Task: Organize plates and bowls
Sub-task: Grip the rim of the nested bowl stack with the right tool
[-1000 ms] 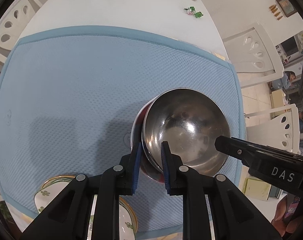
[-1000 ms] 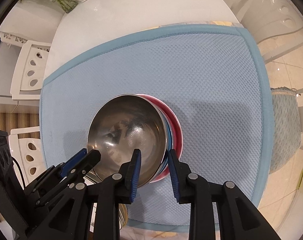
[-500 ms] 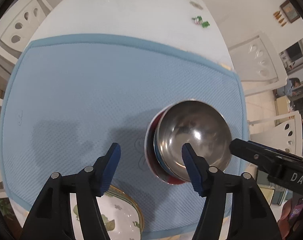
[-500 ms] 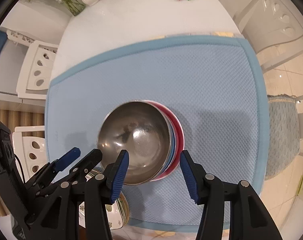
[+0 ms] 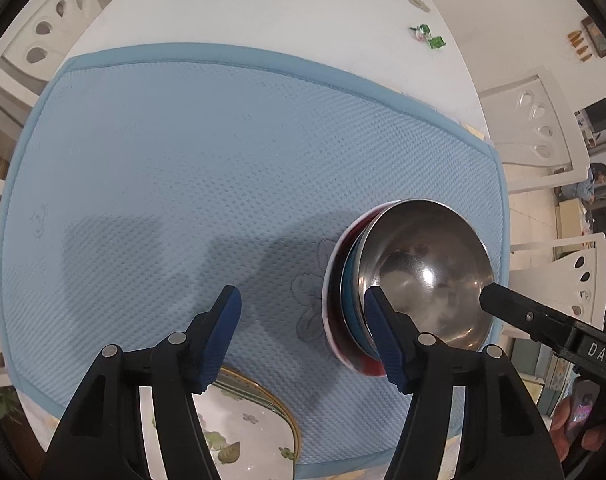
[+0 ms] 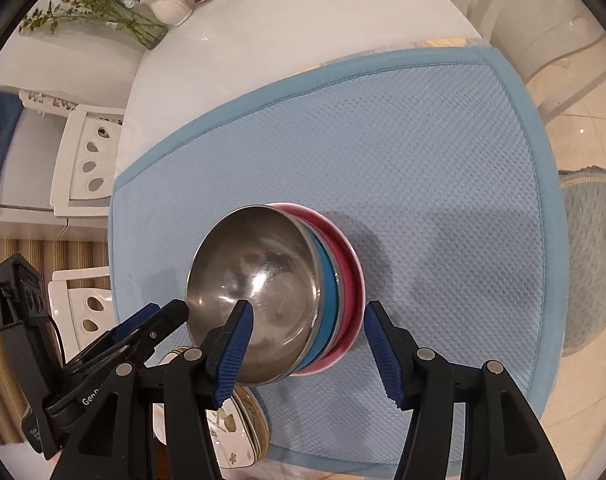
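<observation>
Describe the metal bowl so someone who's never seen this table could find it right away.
On the white table lies a big light-blue mat. Near its front edge sits a small stack of dishes, beside flower-patterned plates. The steel bowl is the top one: shiny bare metal, nested over a blue dish and a red dish.

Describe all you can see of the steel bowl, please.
The steel bowl is round, shiny and empty, with reflections inside. It sits upright, nested on top of a blue bowl and a red bowl, on the blue mat. Neither gripper touches it.
</observation>
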Tool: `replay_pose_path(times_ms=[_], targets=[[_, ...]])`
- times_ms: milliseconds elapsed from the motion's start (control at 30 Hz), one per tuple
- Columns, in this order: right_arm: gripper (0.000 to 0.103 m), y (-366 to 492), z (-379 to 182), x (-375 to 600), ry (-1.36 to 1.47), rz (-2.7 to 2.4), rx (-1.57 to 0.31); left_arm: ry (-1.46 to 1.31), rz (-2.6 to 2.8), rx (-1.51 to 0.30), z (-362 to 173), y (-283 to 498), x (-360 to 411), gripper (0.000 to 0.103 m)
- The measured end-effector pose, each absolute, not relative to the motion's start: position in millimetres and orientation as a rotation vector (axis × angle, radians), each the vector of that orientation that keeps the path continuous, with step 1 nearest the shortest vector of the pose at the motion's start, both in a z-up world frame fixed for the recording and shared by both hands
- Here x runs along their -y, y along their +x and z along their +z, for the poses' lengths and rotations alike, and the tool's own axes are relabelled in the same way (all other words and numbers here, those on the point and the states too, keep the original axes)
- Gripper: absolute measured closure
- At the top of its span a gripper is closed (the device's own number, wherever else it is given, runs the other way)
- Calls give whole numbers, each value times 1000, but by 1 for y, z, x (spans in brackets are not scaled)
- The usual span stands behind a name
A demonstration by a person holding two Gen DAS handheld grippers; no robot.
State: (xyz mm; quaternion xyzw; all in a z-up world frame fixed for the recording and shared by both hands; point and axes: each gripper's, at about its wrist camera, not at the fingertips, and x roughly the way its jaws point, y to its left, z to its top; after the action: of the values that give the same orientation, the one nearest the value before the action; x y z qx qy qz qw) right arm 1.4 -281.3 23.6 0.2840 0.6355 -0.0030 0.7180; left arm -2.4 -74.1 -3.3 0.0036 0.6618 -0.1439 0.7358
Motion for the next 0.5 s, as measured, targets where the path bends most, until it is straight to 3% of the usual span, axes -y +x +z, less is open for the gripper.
replay_pose_path(times_ms=[133,500], targets=[[35,5,13,283,620,5,-1421,4,-316,-1482,-16,0,76,41],[35,7,-55,289,785,101,-1459,-24,-383,-1577,-60,4,91,39]])
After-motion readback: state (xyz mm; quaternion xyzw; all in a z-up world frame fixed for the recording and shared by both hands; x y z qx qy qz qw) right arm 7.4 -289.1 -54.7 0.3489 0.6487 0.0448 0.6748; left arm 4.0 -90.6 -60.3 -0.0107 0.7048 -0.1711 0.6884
